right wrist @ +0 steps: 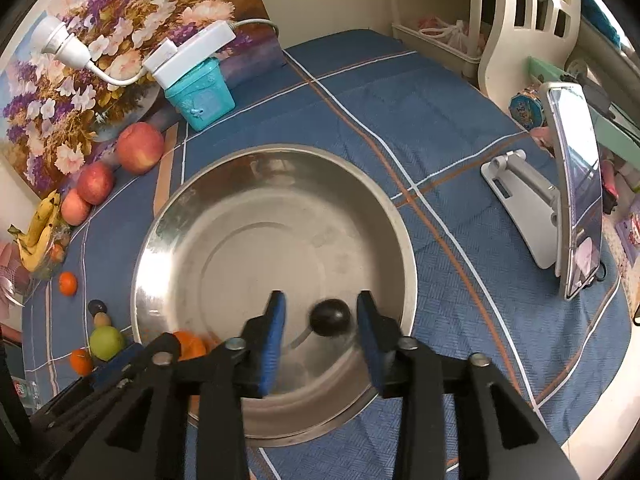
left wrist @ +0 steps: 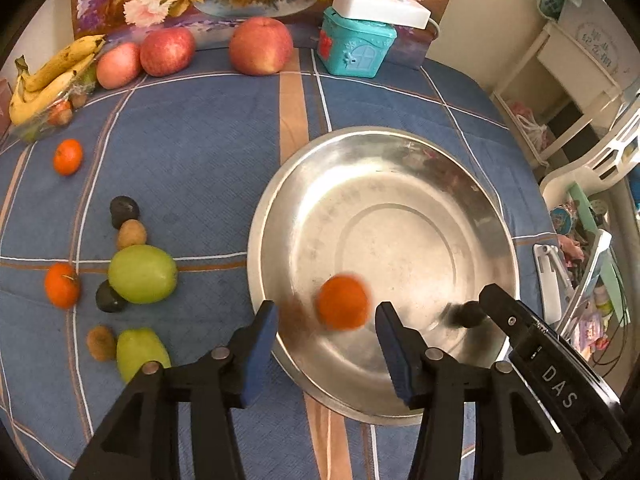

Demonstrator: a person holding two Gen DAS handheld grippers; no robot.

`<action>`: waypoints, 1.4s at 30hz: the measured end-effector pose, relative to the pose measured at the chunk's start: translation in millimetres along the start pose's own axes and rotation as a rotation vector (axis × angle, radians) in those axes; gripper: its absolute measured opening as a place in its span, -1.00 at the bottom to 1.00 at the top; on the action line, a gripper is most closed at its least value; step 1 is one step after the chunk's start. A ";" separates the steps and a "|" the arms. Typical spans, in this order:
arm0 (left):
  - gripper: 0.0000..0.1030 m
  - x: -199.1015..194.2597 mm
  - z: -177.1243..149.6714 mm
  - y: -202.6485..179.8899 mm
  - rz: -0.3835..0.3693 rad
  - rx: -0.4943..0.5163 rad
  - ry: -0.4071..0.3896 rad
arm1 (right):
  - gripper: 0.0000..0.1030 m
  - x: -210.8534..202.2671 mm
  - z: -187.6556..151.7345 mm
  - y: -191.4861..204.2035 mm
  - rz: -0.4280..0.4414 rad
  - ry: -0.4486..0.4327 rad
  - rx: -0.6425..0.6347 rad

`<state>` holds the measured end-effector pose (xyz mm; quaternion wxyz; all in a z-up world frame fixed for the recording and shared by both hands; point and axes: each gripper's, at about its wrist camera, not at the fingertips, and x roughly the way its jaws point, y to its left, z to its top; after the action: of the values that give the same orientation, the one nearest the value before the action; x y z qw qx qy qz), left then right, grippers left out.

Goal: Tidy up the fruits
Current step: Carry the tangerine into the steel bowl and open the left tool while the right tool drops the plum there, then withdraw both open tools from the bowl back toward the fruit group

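Observation:
A large steel bowl [left wrist: 400, 184] [right wrist: 224, 208] sits on the blue plaid cloth. My left gripper [left wrist: 326, 312] is open over its near rim; a blurred orange tangerine [left wrist: 343, 301] [right wrist: 192, 346] is between and beyond its fingers, free of both pads. My right gripper [right wrist: 320, 312] is open over the bowl's near side; a small dark fruit [right wrist: 330, 317] [left wrist: 466, 315] is between its fingers, touching neither, blurred. Left of the bowl lie two tangerines [left wrist: 68, 156], two green fruits [left wrist: 142, 274], dark fruits [left wrist: 124, 211] and kiwis [left wrist: 131, 234].
Three red apples [left wrist: 261, 45] and a banana bunch [left wrist: 52, 76] in a clear tray line the back edge by a floral painting. A teal box [left wrist: 354, 46] holds a white power strip. A phone on a stand [right wrist: 576, 188] stands right of the bowl.

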<state>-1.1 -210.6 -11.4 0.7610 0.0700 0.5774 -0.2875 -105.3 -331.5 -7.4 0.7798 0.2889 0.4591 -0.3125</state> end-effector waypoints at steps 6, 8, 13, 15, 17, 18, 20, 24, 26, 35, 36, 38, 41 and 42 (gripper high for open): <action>0.26 -12.5 -5.4 16.9 -0.005 -0.035 -0.018 | -0.13 -7.6 -0.6 3.4 -0.008 -0.012 -0.017; 0.39 -17.4 -6.0 29.3 0.016 -0.063 -0.029 | 0.22 -9.0 -1.9 5.1 -0.013 -0.012 -0.023; 0.65 -25.1 -7.9 61.6 0.062 -0.134 -0.034 | 0.47 -8.7 -6.9 12.1 -0.029 -0.004 -0.055; 0.74 -28.1 -9.1 75.8 0.086 -0.165 -0.039 | 0.56 -8.4 -9.6 15.6 -0.031 -0.001 -0.069; 0.91 -31.7 -11.2 90.7 0.112 -0.196 -0.041 | 0.60 -8.6 -11.6 18.7 -0.029 -0.001 -0.079; 0.93 -33.9 -13.3 98.5 0.123 -0.209 -0.043 | 0.61 -8.3 -12.4 20.5 -0.030 -0.003 -0.083; 1.00 -38.8 -16.7 113.0 0.148 -0.235 -0.051 | 0.62 -7.9 -14.5 24.3 -0.032 -0.002 -0.098; 1.00 -50.3 -22.8 138.1 0.189 -0.273 -0.068 | 0.62 -7.2 -19.0 33.9 -0.033 0.003 -0.131; 1.00 -54.7 -23.7 150.4 0.208 -0.288 -0.075 | 0.63 -6.4 -20.4 38.2 -0.033 0.007 -0.145; 1.00 -66.6 -29.0 193.4 0.285 -0.337 -0.104 | 0.84 -6.4 -28.0 60.9 -0.035 -0.003 -0.220; 1.00 -67.5 -29.8 196.3 0.293 -0.337 -0.104 | 0.84 -7.0 -28.7 64.2 -0.035 -0.006 -0.233; 1.00 -67.6 -29.3 200.4 0.302 -0.336 -0.101 | 0.84 -8.5 -29.9 72.2 -0.033 -0.016 -0.258; 1.00 -68.3 -27.6 205.2 0.309 -0.326 -0.100 | 0.84 -9.1 -30.8 83.3 -0.015 -0.022 -0.278; 1.00 -67.7 -26.0 207.4 0.313 -0.324 -0.100 | 0.84 -9.0 -30.5 87.0 -0.007 -0.020 -0.283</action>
<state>73.2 -3.9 -4.4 0.8252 0.0214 0.5597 -0.0727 -59.6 -251.5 2.4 0.8162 0.1711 0.4918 -0.2503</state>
